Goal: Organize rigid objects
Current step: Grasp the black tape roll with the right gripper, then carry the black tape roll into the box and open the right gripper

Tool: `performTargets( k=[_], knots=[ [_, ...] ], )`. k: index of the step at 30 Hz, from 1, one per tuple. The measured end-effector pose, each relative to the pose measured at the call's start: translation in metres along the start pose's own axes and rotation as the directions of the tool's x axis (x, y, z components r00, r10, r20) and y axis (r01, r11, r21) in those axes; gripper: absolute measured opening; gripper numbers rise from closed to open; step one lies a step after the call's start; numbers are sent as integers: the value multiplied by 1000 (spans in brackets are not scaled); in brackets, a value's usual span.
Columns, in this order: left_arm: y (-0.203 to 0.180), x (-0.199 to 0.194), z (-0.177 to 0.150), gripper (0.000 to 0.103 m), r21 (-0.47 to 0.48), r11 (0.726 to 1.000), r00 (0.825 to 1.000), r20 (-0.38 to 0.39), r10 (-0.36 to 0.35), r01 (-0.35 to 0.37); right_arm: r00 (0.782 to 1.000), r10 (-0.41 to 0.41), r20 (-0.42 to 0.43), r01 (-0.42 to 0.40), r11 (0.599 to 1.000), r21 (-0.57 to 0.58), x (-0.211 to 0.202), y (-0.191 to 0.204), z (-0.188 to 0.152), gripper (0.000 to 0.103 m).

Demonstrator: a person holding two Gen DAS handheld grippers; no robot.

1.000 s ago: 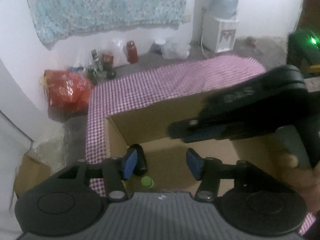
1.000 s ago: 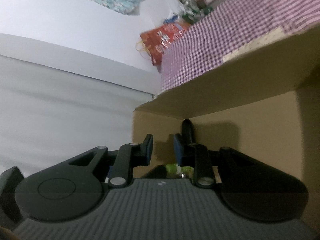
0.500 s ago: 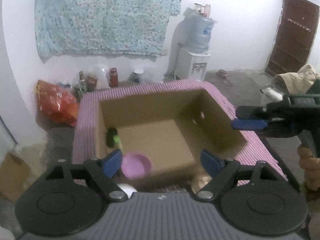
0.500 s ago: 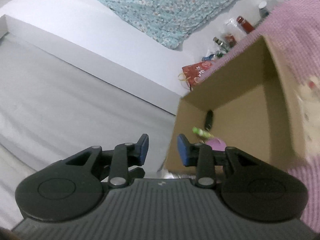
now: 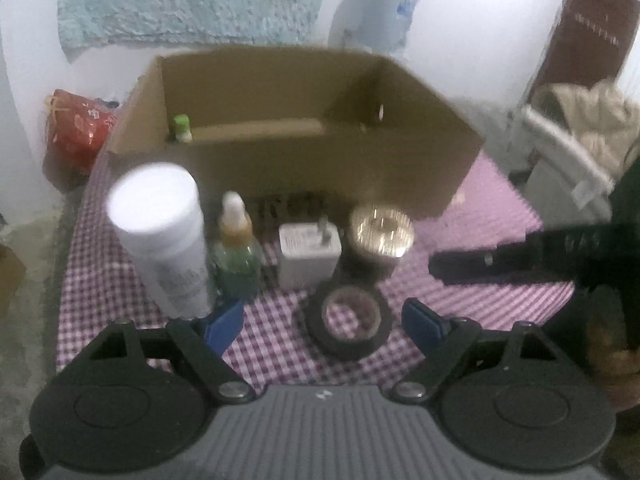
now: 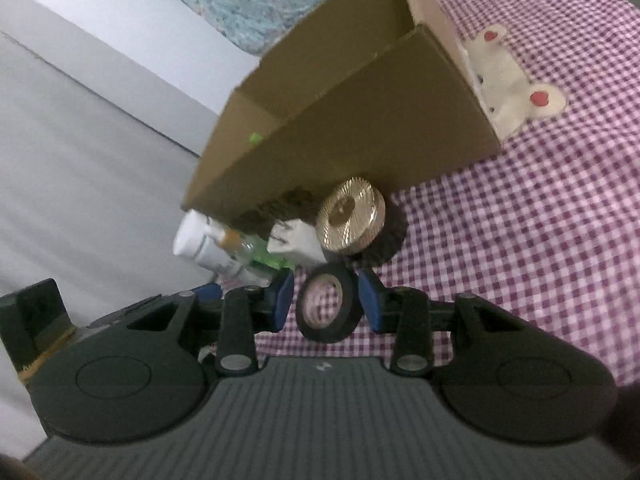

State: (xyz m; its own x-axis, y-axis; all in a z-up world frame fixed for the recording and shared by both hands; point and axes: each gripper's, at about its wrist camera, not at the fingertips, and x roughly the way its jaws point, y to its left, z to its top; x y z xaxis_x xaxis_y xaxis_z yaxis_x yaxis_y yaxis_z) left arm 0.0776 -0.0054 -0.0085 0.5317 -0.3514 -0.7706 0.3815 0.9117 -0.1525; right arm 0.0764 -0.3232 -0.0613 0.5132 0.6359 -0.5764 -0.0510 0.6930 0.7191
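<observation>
White walls and a teal cloth (image 5: 200, 0) are backing a purple-checked desk (image 6: 540, 220). Left gripper (image 5: 322, 322) is hanging wide open; right gripper's (image 6: 326, 300) jaws are opening around the black tape roll (image 6: 326, 306), at 6 o'clock from the cardboard box (image 5: 320, 160).

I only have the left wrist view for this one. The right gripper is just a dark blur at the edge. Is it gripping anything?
Observer: No. The right gripper has its jaws opening; the black tape roll shows in their gap, pads clear of it.
Operator: Anything beside the box's right wall?
Observer: A cream bear-shaped piece with red hearts lies on the checked cloth, at the foot of the cardboard box.
Operator: The gold lid?
Observer: The gold lid is finely ridged.
</observation>
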Motion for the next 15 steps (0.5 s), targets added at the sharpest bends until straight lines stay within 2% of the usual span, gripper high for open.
performTargets(
  k=[6, 11, 15],
  knots=[
    [-13, 35, -13, 86, 68, 997, 998, -47, 45, -41, 998, -32, -58, 28, 998, -64, 37, 17, 4, 36],
    [-20, 52, -19, 82, 124, 990, 995, -59, 76, -68, 995, -91, -49, 85, 990, -113, 52, 26, -4, 36],
    [-22, 60, -22, 82, 142, 988, 995, -70, 71, -61, 991, -121, -61, 112, 984, -135, 63, 28, -8, 36]
  ],
)
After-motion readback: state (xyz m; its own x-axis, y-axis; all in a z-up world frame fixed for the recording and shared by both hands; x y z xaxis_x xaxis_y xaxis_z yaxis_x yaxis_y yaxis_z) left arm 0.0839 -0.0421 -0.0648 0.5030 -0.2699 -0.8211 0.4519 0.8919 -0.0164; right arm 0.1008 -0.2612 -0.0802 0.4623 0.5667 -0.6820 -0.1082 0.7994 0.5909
